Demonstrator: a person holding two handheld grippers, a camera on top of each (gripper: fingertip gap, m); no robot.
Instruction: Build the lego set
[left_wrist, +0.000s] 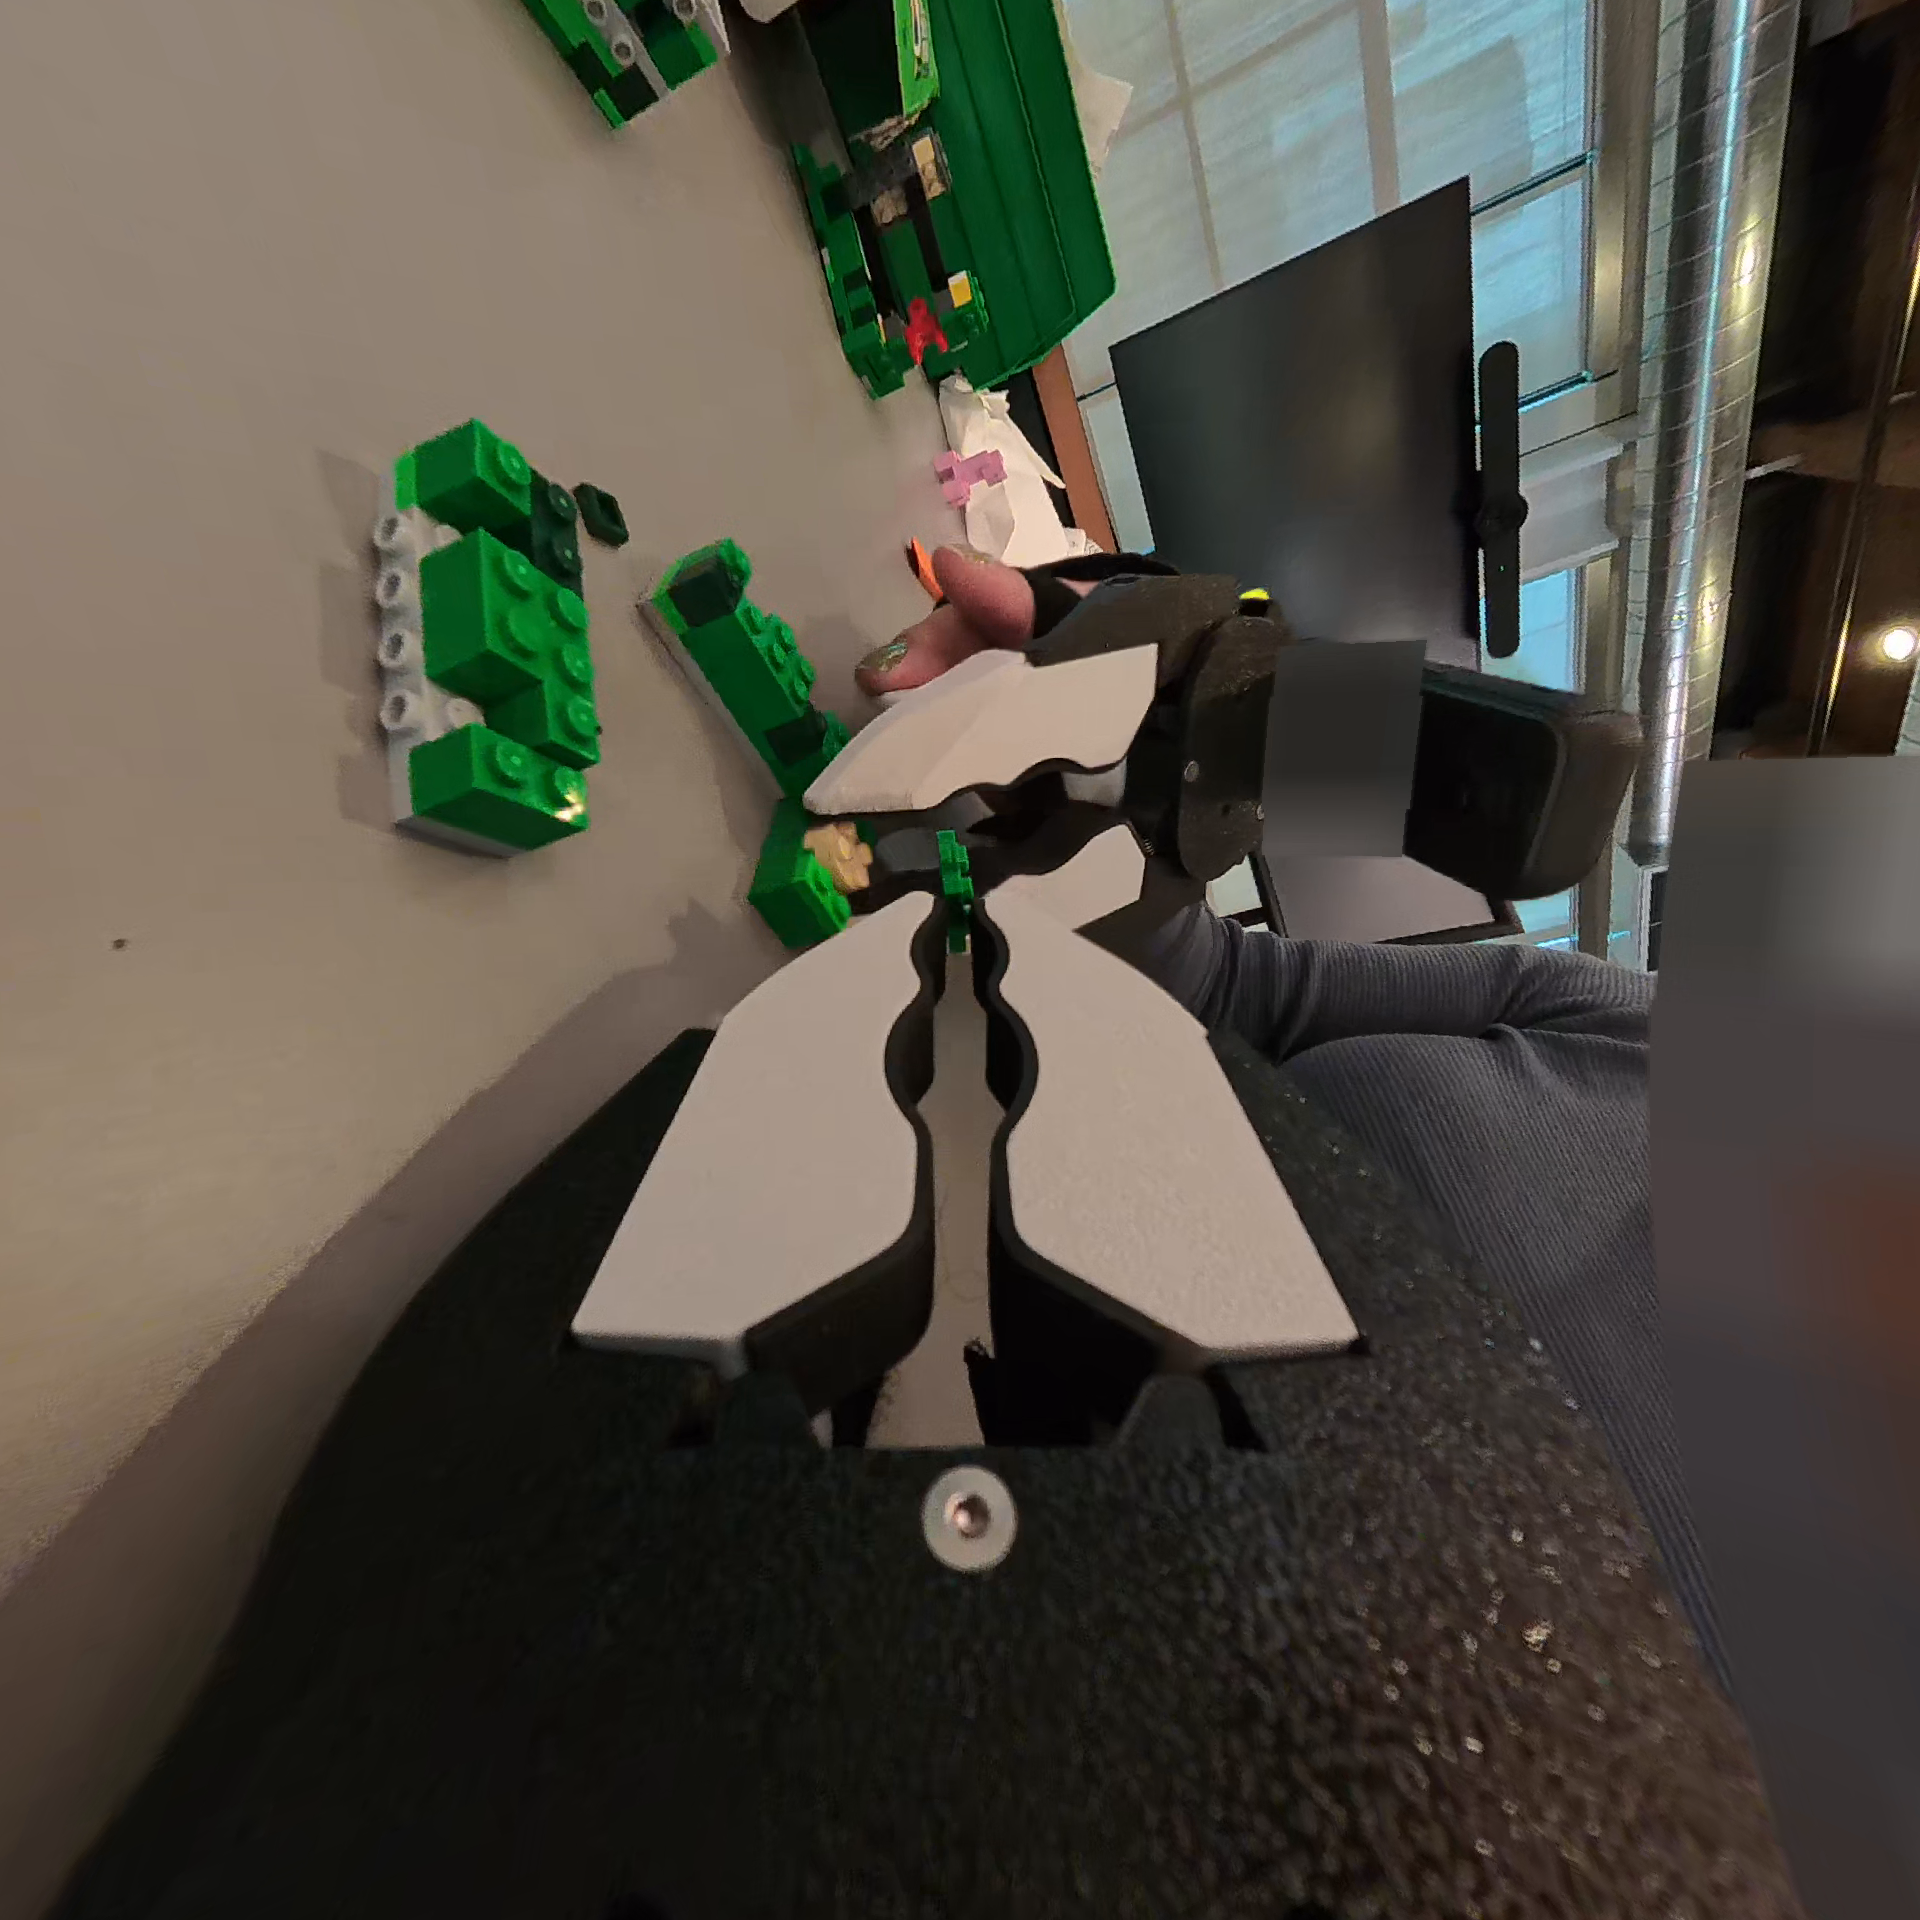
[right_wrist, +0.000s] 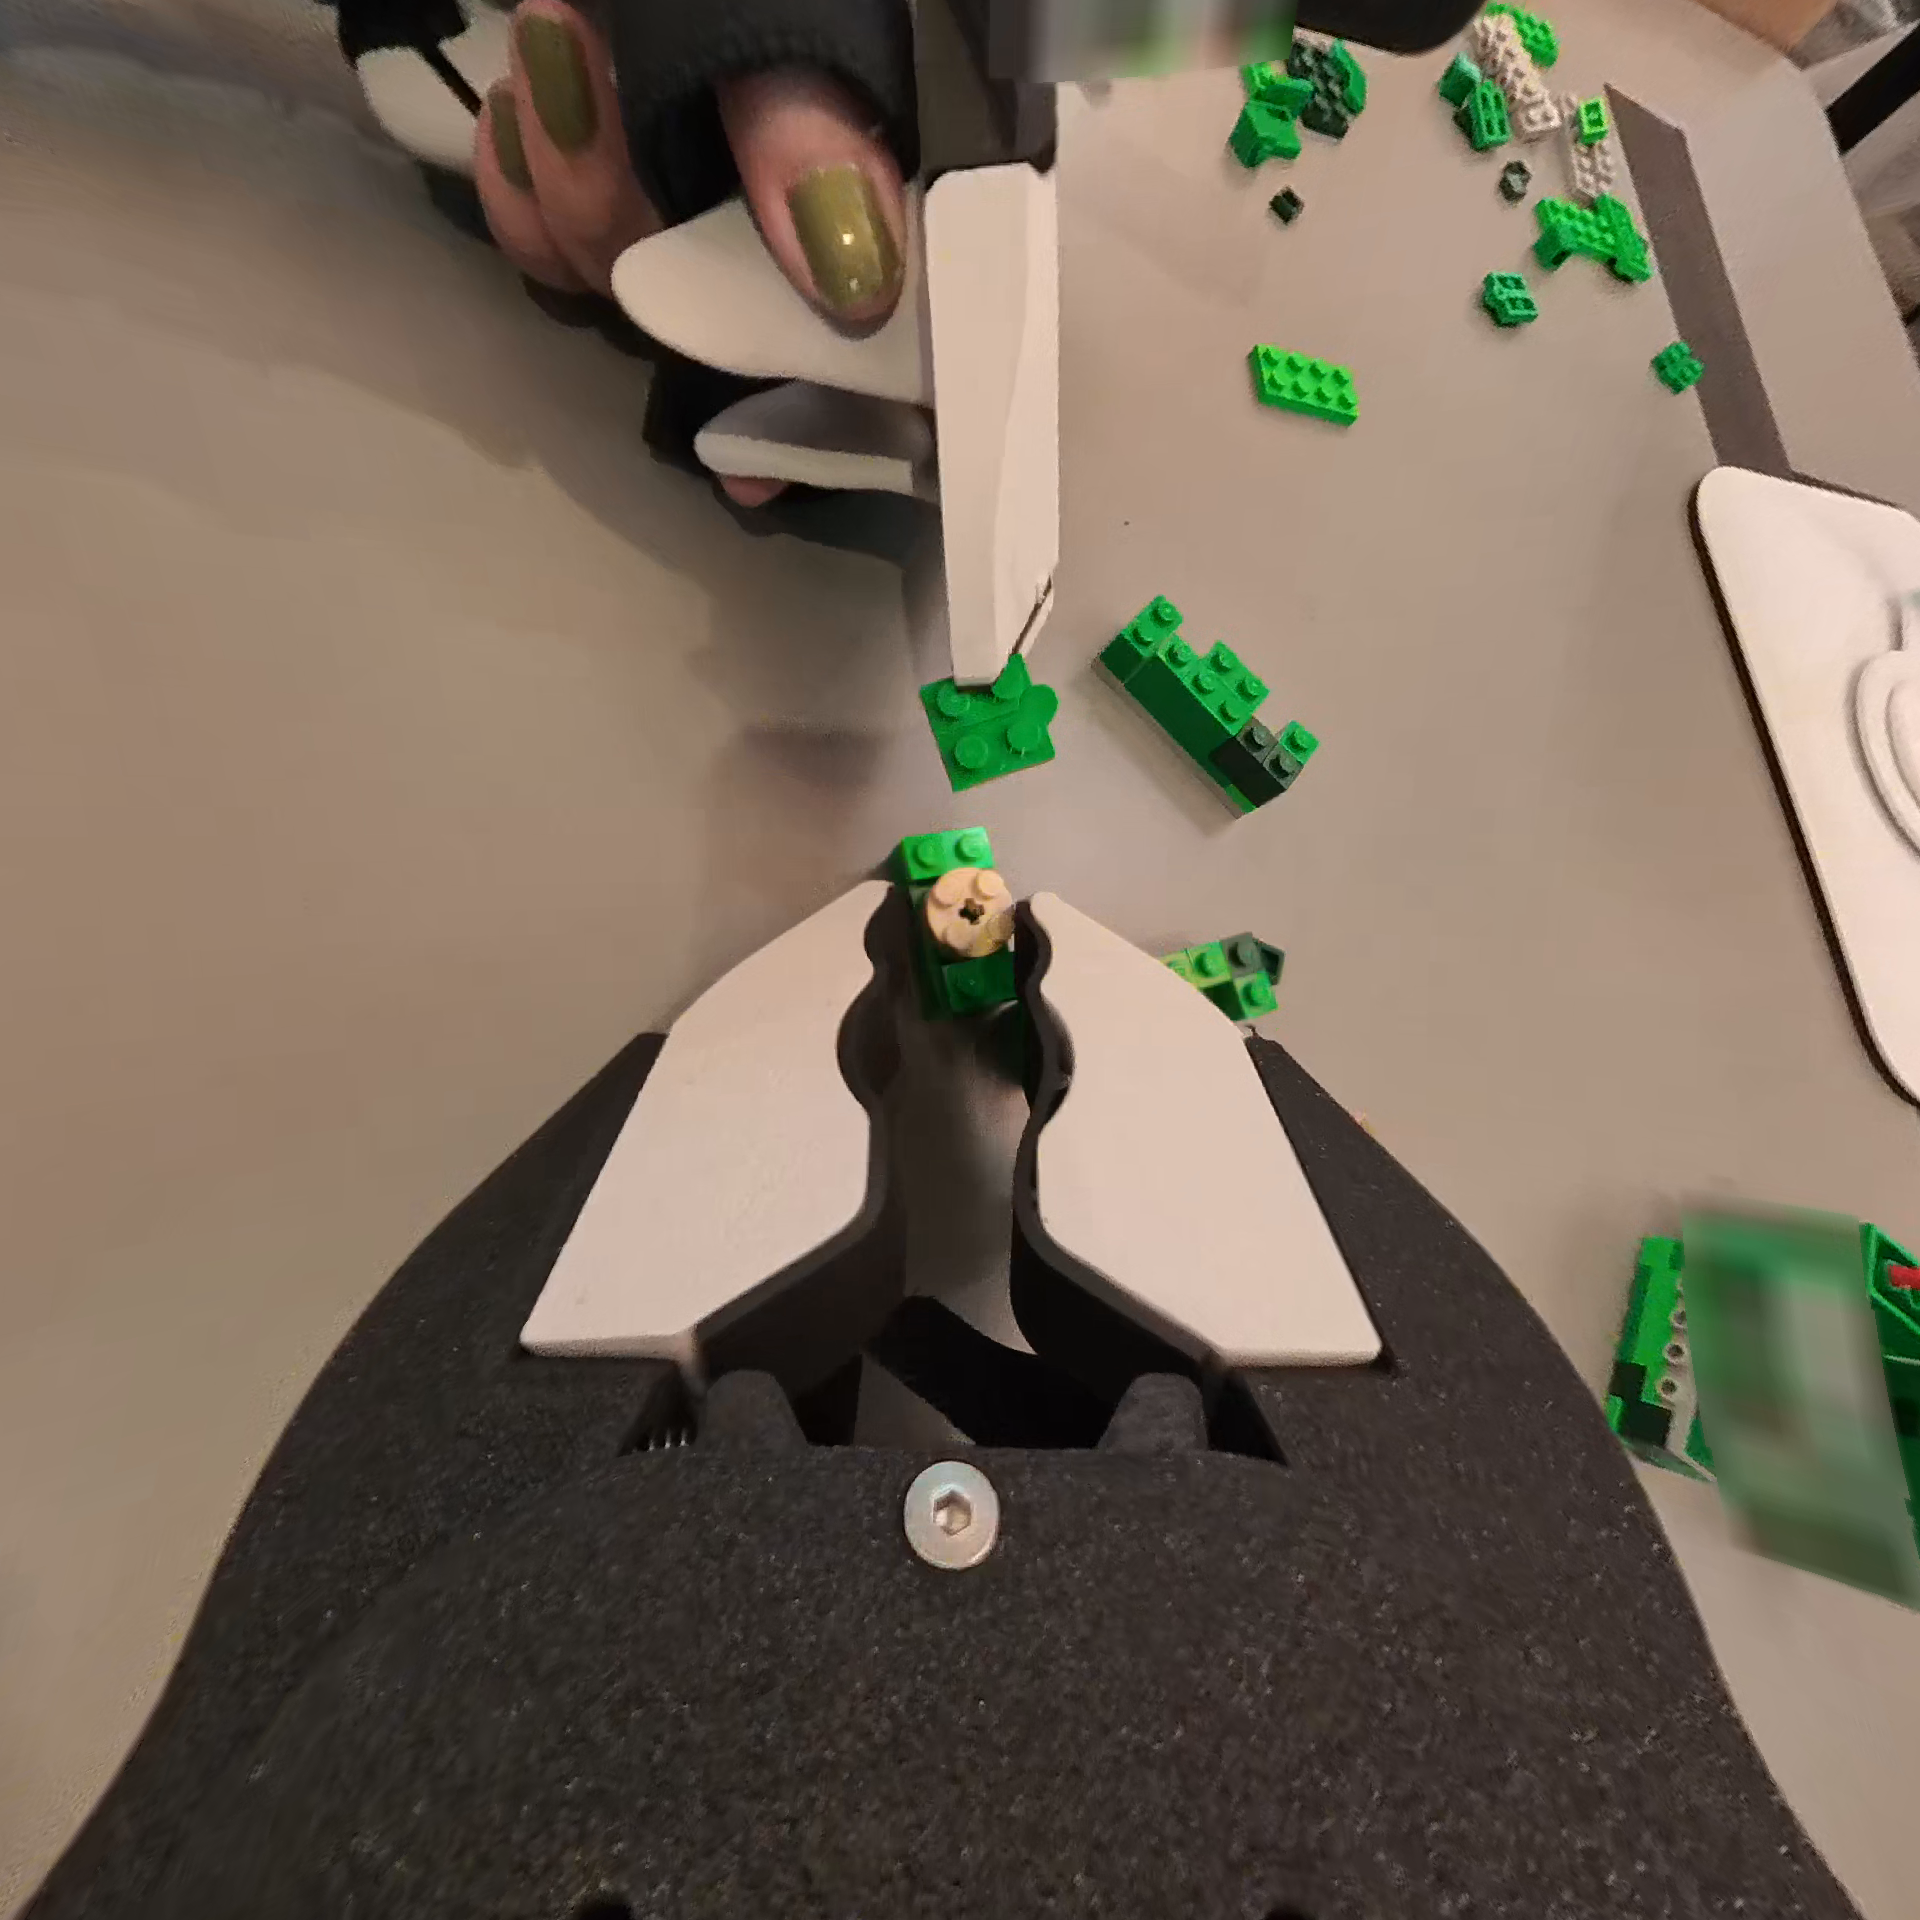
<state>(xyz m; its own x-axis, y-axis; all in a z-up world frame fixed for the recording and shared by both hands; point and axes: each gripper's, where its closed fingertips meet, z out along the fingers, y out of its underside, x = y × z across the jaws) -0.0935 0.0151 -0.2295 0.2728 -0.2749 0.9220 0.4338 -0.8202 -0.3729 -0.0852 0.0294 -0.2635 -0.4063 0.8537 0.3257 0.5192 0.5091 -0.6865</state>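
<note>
In the left wrist view my left gripper (left_wrist: 954, 916) is shut on a thin green plate (left_wrist: 952, 883), seen edge-on. In the right wrist view the same plate (right_wrist: 992, 732) hangs flat from the left gripper's fingers (right_wrist: 992, 468), which come down from above. My right gripper (right_wrist: 961, 925) is shut on a small green brick assembly (right_wrist: 961, 977) with a tan round piece (right_wrist: 968, 909) on top. The plate sits just beyond this assembly, a small gap apart. The right gripper (left_wrist: 883, 831) with the assembly (left_wrist: 800, 883) also shows in the left wrist view.
On the grey table lie a green-and-grey built block (left_wrist: 488, 634), a long green stepped build (right_wrist: 1205, 707), a small green cluster (right_wrist: 1231, 971), a 2x4 plate (right_wrist: 1304, 384) and several loose bricks (right_wrist: 1590, 234). A white mat (right_wrist: 1818, 727) lies right. A green box (left_wrist: 966, 177) stands behind. Only a small space, under 4 cm, lies between the two pairs of fingers. The green-and-grey built block (left_wrist: 488, 634) is about 8 centimetres from both grippers' fingertips.
</note>
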